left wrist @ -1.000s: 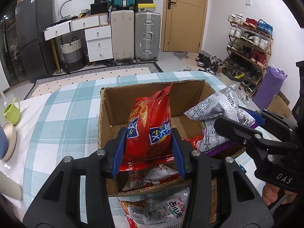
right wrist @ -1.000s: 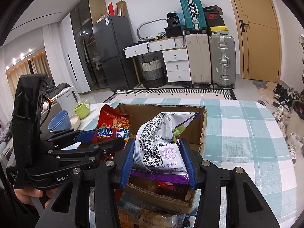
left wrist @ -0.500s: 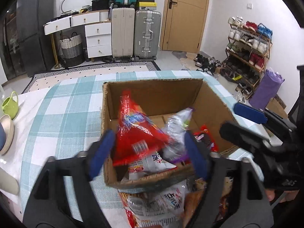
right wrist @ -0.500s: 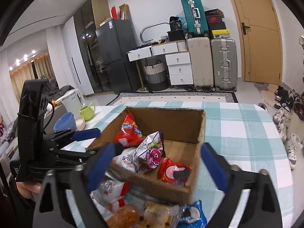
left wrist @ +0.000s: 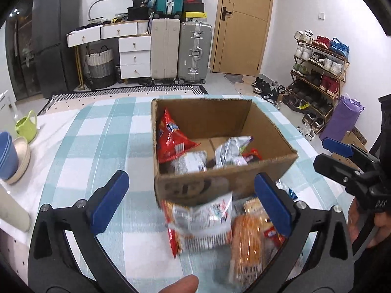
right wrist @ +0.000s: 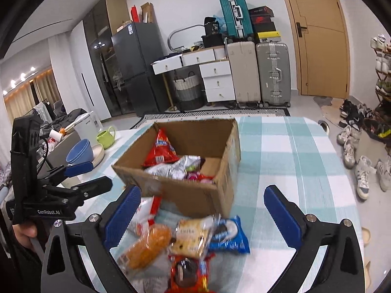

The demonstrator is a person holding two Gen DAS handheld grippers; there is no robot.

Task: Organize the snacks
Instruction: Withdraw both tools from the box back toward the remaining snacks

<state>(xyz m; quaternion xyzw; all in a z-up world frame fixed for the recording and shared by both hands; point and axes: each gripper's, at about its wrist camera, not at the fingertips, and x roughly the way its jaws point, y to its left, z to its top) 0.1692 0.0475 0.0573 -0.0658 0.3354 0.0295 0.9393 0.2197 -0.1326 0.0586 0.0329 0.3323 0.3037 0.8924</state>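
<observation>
left gripper: jaws just opened wide, empty | right gripper: same | red bag: in box, left wall | loose snacks: table's near edge, under both grippers

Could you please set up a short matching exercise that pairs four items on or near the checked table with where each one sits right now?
Things:
1. red chip bag
2. blue cookie pack
3. green mug
4. orange bread pack

Places:
A. on the tablecloth in front of the cardboard box, nearer its right corner
B. leaning inside the box against its left wall
C. on the tablecloth in front of the box, nearer its left corner
D. beside the stacked bowls at the table's left edge

Pairs: 1-B, 2-A, 3-D, 4-C
</observation>
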